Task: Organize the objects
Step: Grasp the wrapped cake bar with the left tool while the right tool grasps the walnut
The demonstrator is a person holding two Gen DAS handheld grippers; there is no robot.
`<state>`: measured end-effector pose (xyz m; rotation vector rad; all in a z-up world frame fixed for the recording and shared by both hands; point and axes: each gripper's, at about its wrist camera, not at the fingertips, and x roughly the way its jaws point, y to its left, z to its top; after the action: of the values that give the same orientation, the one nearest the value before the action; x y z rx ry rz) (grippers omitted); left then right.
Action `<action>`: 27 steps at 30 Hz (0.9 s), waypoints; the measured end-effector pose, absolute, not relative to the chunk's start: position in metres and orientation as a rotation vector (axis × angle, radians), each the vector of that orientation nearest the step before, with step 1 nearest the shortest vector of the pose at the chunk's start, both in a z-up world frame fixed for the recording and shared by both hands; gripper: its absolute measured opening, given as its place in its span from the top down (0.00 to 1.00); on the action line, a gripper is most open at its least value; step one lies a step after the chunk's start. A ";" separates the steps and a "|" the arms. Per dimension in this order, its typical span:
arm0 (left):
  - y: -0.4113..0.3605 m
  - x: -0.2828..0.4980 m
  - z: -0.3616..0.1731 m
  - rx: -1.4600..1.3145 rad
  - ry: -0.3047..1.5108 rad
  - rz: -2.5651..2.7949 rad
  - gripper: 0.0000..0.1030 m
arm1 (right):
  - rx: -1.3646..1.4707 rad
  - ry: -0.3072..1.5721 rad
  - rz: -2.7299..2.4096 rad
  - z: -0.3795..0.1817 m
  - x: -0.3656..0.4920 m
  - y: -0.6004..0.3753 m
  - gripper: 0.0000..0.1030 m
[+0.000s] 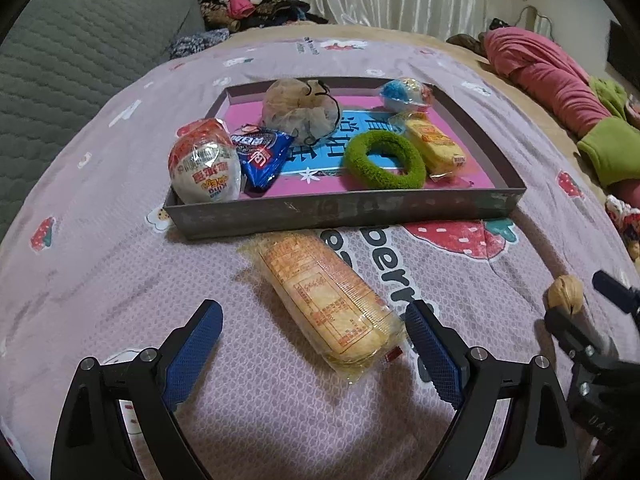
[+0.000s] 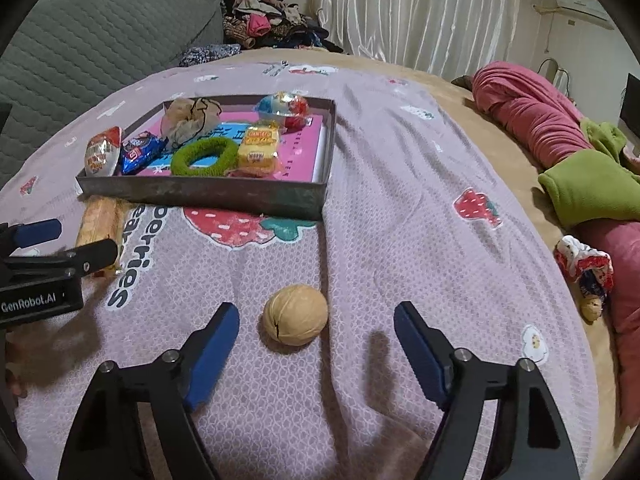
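Lying on the bedspread (image 2: pixel 400 184) near the tray (image 1: pixel 344 210): wrapped cake (image 1: pixel 328 304) w/ left gripper (image 1: pixel 314 330) spread wide around it, walnut (image 2: pixel 295 315) btwn right gripper (image 2: pixel 316 330) fingers, untouched; nothing is being held.

A bed (image 2: pixel 400 168) covered with a pale purple blanket (image 1: pixel 120 280) printed with strawberries carries everything. On the blanket lie a shallow grey tray (image 1: pixel 344 212), a long wrapped snack packet (image 1: pixel 324 300) just in front of the tray's near wall, and a walnut (image 2: pixel 295 314) well apart to the right of the packet. Along the bed's right edge, off the blanket, lie bundled pink and green clothes (image 2: pixel 560 140), with a small red-and-white cloth piece (image 2: pixel 584 264) nearby.
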<state>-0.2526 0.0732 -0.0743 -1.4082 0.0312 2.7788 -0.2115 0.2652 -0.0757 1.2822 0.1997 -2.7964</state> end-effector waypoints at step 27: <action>0.065 -0.263 -0.092 -1.459 -0.077 2.676 0.57 | 1.280 0.111 -2.748 -0.073 -0.213 0.272 0.67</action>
<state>-0.2626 0.0653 -0.0923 -1.4585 -0.0767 2.6764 -0.2132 0.2717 -0.0733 1.2797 0.1113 -2.7483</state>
